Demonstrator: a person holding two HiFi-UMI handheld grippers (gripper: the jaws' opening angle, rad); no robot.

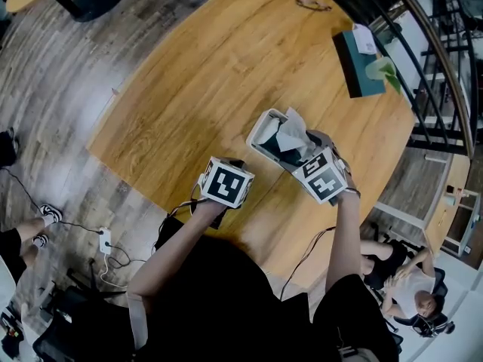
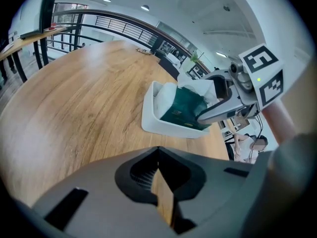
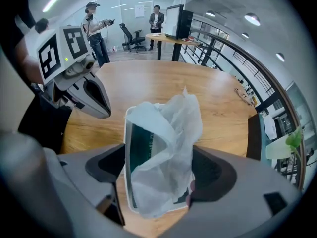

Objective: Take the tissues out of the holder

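Two claws over one wooden counter (image 1: 196, 81).

Right claw (image 3: 158, 182): jaws wide, pointing steeply down, one jaw on either side of the white tissue (image 3: 171, 138) that stands up out of the holder (image 3: 127, 157). The pads do not look to be pressing, though the right-hand pad is so close to the tissue that contact cannot be ruled out.

The holder sits close to the counter's near edge, with a dark-green pack (image 3: 142, 143) inside it.

Judgement: the wide spread lets the loose sheet fit between the jaws before a pinch.

Left claw (image 2: 161, 195): jaws nearly together, empty, held off to the side and aimed at the holder. It is probably placed there to steady the holder when the tissue is pulled.
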